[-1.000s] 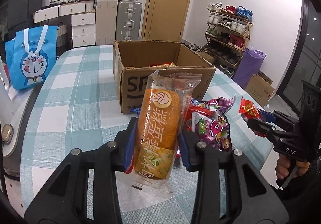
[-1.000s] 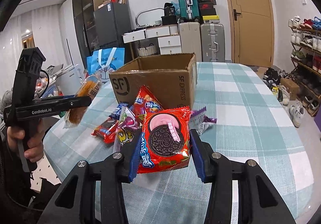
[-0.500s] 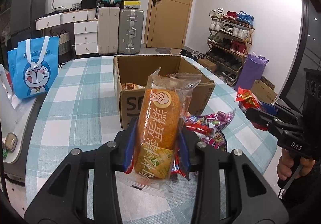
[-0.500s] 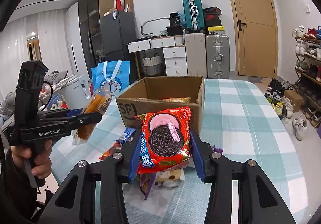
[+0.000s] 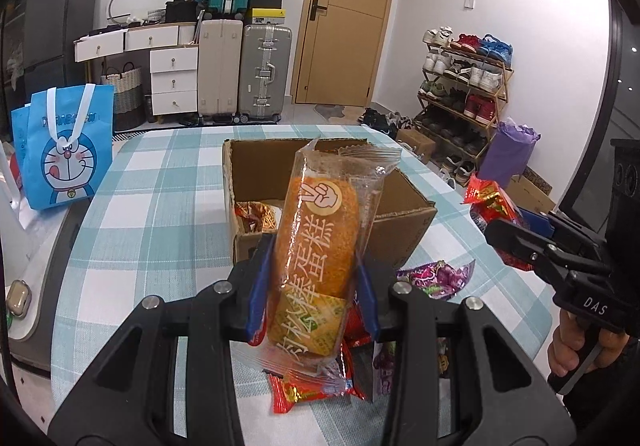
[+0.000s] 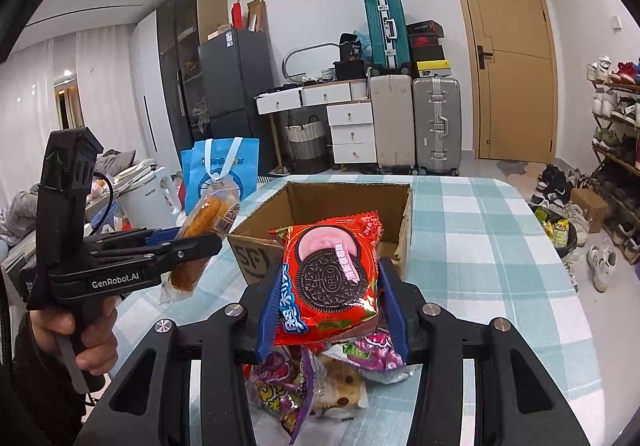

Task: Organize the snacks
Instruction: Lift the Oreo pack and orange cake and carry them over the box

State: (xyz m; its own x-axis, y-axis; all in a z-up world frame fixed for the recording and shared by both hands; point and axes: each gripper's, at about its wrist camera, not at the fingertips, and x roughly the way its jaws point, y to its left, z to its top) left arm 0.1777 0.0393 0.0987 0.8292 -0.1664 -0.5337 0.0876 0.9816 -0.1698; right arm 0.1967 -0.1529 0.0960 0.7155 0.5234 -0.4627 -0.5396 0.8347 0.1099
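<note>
My left gripper (image 5: 314, 298) is shut on an orange cake roll in clear wrap (image 5: 316, 250), held above the table in front of the open cardboard box (image 5: 404, 218). It also shows at the left of the right wrist view (image 6: 200, 230). My right gripper (image 6: 332, 310) is shut on a red Oreo packet (image 6: 334, 278), held above the snack pile and short of the box (image 6: 404, 222). The packet also shows in the left wrist view (image 5: 486, 198). Loose snack packets (image 6: 320, 378) lie on the table below both grippers.
The table has a teal checked cloth (image 5: 152, 214). A blue Doraemon bag (image 5: 60, 150) stands at its far left edge. A snack packet (image 5: 256, 216) lies inside the box. Suitcases, drawers and a shoe rack stand behind.
Both grippers have risen and moved toward the box with their snacks held; the box interior now shows from above and the snack pile has dropped below the grippers.
</note>
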